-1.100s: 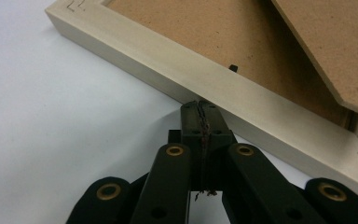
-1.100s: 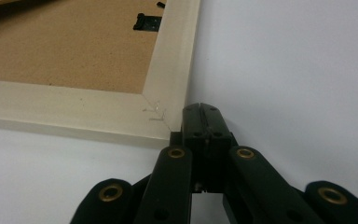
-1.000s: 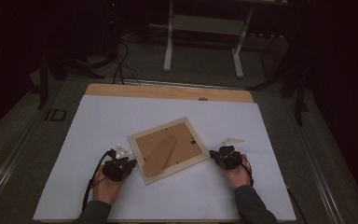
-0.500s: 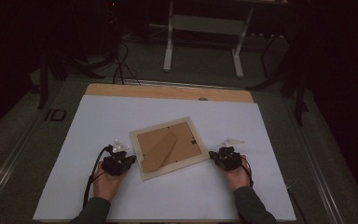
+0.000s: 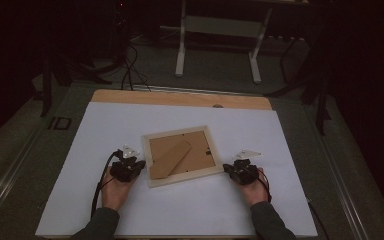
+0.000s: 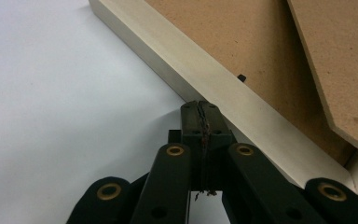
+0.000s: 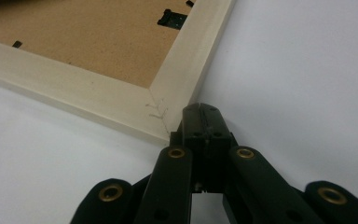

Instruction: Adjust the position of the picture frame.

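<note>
Wooden frame [image 5: 182, 156] between both tools

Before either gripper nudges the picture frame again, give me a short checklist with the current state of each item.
1. Picture frame lies flat, back side up, on the white sheet: ok.
2. Left gripper jaws shut, tips at the frame's edge: ok.
3. Right gripper jaws shut, tips at a frame corner: ok.
4. Back stand folded flat: cannot tell.
5. Frame well inside the sheet's edges: ok.
</note>
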Demonstrator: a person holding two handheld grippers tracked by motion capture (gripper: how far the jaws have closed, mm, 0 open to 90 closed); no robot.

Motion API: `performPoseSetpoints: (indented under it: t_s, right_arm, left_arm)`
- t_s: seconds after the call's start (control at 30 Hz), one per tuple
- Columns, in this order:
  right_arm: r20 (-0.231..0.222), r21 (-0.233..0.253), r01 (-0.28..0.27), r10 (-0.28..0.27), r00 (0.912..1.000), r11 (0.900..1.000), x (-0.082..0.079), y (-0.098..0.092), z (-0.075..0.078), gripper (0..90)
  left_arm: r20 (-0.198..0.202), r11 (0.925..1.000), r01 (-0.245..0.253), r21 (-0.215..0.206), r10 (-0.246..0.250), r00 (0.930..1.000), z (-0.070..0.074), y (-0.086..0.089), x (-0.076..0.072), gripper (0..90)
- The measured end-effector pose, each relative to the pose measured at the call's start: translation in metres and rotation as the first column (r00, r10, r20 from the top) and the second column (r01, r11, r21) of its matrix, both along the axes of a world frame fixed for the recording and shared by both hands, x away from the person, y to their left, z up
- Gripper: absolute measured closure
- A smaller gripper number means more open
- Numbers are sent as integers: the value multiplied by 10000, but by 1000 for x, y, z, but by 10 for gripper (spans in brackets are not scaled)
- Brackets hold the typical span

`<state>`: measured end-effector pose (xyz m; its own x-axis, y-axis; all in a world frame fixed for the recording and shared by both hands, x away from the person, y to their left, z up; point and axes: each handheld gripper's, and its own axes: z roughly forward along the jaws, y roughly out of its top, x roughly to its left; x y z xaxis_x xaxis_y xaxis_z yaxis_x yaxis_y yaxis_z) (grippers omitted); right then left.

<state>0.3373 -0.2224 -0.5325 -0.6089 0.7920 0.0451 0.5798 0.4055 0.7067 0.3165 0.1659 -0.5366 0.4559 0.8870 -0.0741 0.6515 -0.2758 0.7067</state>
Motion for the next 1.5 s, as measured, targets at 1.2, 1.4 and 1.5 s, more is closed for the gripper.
performPoseSetpoints:
  t_s: [1.2,1.4,1.5]
  right_arm:
    - [-128,-152,-16,14,9999,9999,-16,1,1,900]
    - [-199,-109,57,-59,9998,9999,-18,1,2,900]
    - [-221,-98,84,-86,9997,9999,-19,1,2,900]
  left_arm:
    - [-326,10000,56,56,-54,9995,3,-6,-11,900]
    - [-253,9993,306,192,-301,9992,3,-5,-8,900]
    - [-207,9996,270,124,-267,9994,2,-5,-5,900]
